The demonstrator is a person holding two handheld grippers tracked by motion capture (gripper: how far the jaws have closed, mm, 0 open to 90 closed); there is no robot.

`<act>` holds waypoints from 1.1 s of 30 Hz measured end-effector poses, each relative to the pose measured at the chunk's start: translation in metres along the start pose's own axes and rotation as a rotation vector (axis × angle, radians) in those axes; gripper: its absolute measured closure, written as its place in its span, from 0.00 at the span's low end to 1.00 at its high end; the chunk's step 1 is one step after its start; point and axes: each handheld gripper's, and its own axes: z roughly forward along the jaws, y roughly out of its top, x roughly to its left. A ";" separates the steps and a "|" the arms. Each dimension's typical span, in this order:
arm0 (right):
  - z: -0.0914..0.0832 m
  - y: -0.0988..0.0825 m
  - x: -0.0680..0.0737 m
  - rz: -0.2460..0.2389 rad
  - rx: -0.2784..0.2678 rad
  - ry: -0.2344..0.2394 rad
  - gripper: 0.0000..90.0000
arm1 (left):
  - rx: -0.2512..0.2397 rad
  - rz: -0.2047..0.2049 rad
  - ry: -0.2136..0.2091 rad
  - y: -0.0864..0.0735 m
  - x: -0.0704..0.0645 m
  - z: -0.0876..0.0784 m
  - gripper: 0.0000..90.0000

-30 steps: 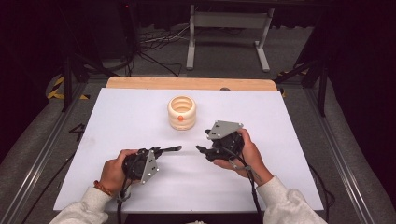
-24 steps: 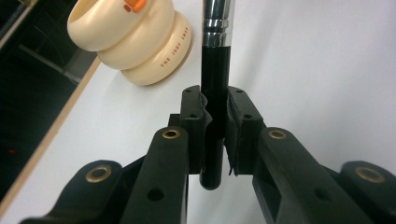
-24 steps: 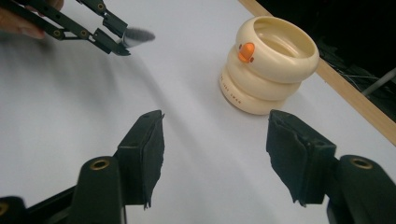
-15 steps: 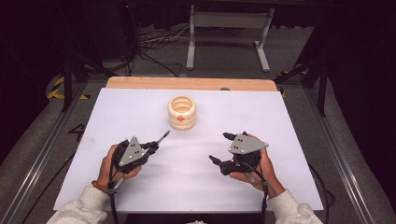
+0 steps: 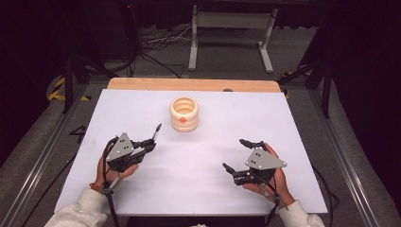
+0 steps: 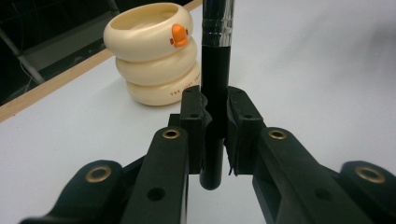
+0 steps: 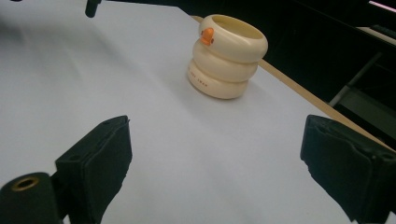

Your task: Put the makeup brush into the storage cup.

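Brush pinched in left gripper fingers over white table; right gripper fingers just spread.

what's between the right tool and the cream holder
Nothing: bare white table runs from the open right tool to the cream holder, as the right gripper view shows; the high view agrees.

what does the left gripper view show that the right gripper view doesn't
Left gripper view alone: a black brush handle with a silver ferrule, clamped upright between the left gripper's jaws. Right gripper view alone: the right gripper's jaws standing wide apart with bare table between them. Shared: the cream ringed pot with its orange duck bill, standing on the white table near its wooden edge.
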 end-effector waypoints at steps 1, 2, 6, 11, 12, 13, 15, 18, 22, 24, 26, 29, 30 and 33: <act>-0.001 -0.004 0.000 0.007 0.008 -0.008 0.12 | -0.007 -0.014 -0.006 0.000 0.001 -0.001 0.88; -0.001 -0.006 0.000 0.012 0.016 -0.010 0.12 | -0.020 -0.027 -0.011 0.001 0.003 -0.002 0.88; -0.002 -0.021 -0.001 0.033 0.053 -0.018 0.12 | -0.065 -0.067 -0.029 0.003 0.008 -0.007 0.88; -0.008 -0.029 -0.002 0.039 0.070 -0.026 0.12 | -0.087 -0.084 -0.040 0.005 0.012 -0.009 0.88; -0.009 -0.031 -0.002 0.044 0.071 -0.028 0.13 | -0.091 -0.088 -0.041 0.006 0.013 -0.010 0.88; -0.011 -0.032 -0.002 0.054 0.086 -0.025 0.14 | -0.097 -0.093 -0.048 0.007 0.015 -0.011 0.88; -0.014 -0.035 -0.001 0.059 0.088 -0.025 0.14 | -0.112 -0.107 -0.053 0.008 0.017 -0.012 0.88; -0.019 -0.037 0.001 0.055 0.080 -0.033 0.13 | -0.140 -0.122 -0.054 0.011 0.022 -0.013 0.88; -0.026 -0.043 -0.002 0.061 0.063 -0.046 0.13 | -0.171 -0.139 -0.060 0.015 0.026 -0.013 0.88; -0.027 -0.043 -0.002 0.063 0.063 -0.048 0.13 | -0.183 -0.143 -0.061 0.018 0.029 -0.012 0.88; -0.030 -0.046 -0.004 0.078 0.061 -0.056 0.13 | -0.197 -0.150 -0.065 0.021 0.031 -0.011 0.88; -0.036 -0.049 -0.006 0.093 0.055 -0.072 0.13 | -0.223 -0.150 -0.063 0.027 0.034 -0.008 0.88; -0.037 -0.050 -0.007 0.098 0.057 -0.079 0.13 | -0.230 -0.150 -0.062 0.029 0.035 -0.007 0.88; -0.043 -0.052 -0.009 0.116 0.041 -0.089 0.13 | -0.240 -0.141 -0.057 0.035 0.039 -0.001 0.88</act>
